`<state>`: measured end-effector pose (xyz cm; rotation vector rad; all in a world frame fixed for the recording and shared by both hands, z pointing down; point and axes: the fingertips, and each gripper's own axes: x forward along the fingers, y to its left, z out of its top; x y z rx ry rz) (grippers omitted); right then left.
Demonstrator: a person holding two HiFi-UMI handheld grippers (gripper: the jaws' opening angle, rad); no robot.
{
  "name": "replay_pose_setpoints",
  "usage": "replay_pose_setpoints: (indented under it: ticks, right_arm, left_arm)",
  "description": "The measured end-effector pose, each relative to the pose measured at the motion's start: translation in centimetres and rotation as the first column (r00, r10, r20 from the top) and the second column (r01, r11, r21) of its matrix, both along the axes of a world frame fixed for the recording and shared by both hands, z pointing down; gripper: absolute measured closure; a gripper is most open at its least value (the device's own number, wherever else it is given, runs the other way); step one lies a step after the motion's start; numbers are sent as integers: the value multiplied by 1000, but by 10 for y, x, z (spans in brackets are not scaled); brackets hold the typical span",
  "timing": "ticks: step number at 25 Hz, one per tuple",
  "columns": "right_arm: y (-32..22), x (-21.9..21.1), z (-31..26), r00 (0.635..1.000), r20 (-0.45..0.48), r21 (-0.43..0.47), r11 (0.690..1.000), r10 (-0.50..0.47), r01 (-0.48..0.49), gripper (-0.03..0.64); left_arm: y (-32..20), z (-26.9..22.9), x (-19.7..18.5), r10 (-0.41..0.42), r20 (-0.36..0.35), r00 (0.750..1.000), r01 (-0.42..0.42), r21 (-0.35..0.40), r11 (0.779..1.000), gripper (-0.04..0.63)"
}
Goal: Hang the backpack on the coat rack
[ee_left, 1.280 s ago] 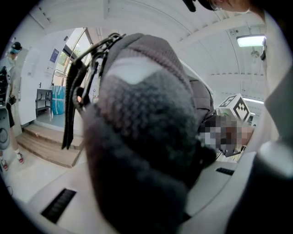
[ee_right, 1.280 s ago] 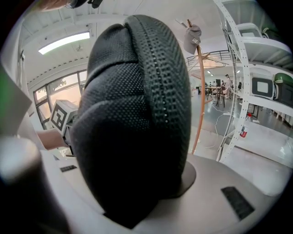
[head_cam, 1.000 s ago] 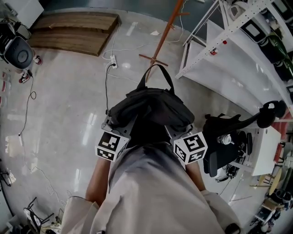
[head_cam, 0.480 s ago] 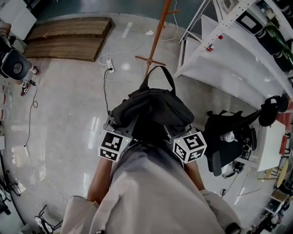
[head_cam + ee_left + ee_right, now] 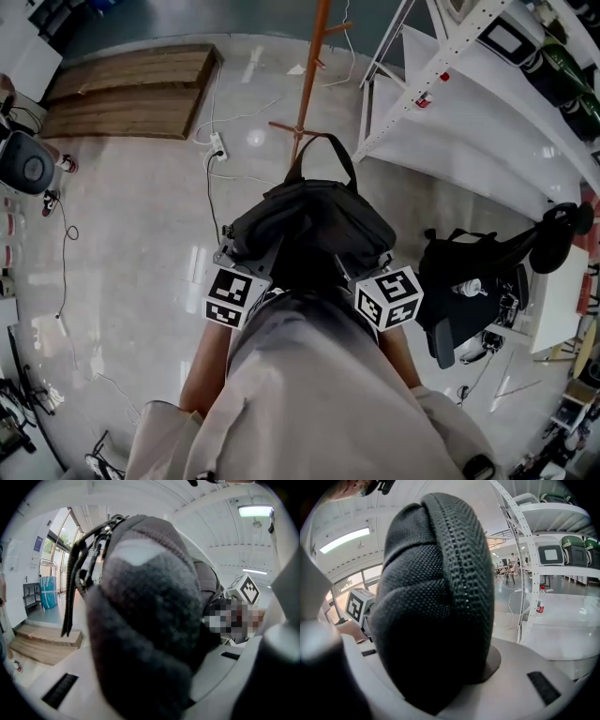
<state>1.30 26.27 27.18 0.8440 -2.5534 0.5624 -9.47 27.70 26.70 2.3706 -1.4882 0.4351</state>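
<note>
Backpack (image 5: 314, 225) pinched at both sides by left gripper (image 5: 246, 264) and right gripper (image 5: 367, 270), held just short of coat rack (image 5: 309, 80) — keep it level, raise handle loop (image 5: 322, 148) above a peg (image 5: 339, 26), then lower on.

Ahead of me, at top centre of the head view, the orange coat rack (image 5: 311, 75) stands on open floor (image 5: 131, 244), its cross foot just beyond the backpack (image 5: 314, 220) I carry. White shelving (image 5: 450, 112) crowds its right side (one leg near the foot). A power strip (image 5: 217, 145) and cables (image 5: 208, 192) lie left of it. The wooden platform (image 5: 131, 89) sits well apart, upper left. A black chair (image 5: 436, 281) blocks the right.
</note>
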Motion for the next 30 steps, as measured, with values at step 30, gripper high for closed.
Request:
replay_pose_setpoints:
  ticks: [30]
  right_arm:
    - [-221, 19, 24, 997, 1, -64, 995, -77, 77, 472]
  left_arm:
    - [-215, 22, 19, -46, 15, 999, 47, -97, 994, 494]
